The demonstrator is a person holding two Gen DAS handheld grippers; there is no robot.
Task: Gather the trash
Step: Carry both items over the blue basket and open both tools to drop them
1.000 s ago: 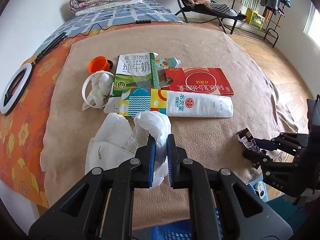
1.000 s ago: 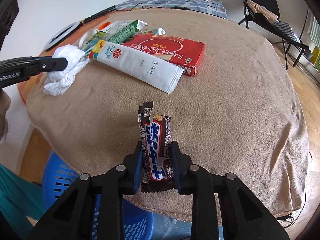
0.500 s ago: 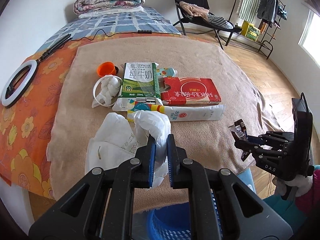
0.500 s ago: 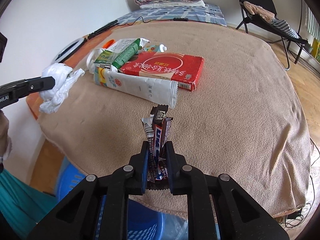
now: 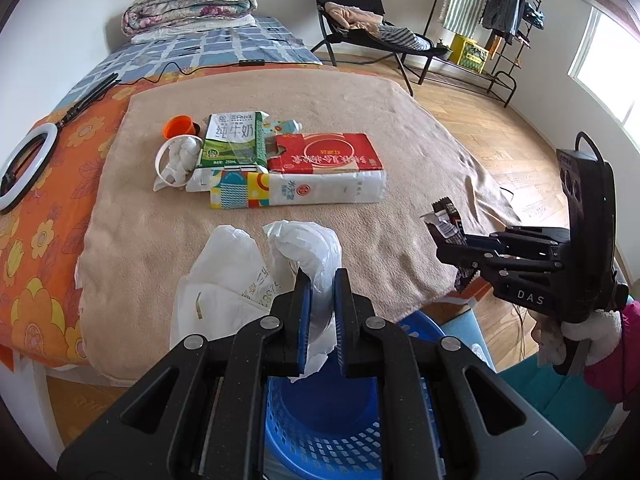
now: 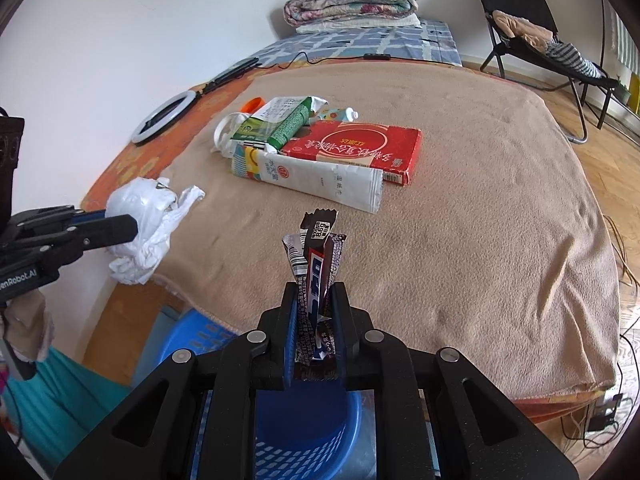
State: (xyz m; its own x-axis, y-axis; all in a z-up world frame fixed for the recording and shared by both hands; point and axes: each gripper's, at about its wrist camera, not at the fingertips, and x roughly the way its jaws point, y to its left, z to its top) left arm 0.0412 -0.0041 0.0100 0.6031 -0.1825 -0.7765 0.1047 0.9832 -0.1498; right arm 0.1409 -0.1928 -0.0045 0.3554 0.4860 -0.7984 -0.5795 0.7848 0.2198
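Looking along the left gripper, I see its two fingers clenched on a crumpled white plastic bag, lifted off the bed and hanging past the near edge of the tan blanket. The bag looks feather-light, soft and slippery; the pinch sits on a bunched middle fold, which seems the safest hold, since loose tails would slide out. Directly below the fingers is a blue plastic basket, its mouth open. A second white bag lies beside the held one at the blanket's edge. Farther back on the blanket sits a cluster of trash: a green milk carton, a red flat box and a long white tissue pack, touching one another. The blanket between the cluster and the near edge is bare, giving free room.

Looking along the right gripper, I see its fingers clamped on a dark candy bar wrapper, standing upright between them. It appears empty, thin and crinkly, stiff enough to hold its shape. The blue basket lies just under this gripper too, off the blanket's near edge. The left gripper hangs to the side with its bag, well apart, so both drops look unobstructed.
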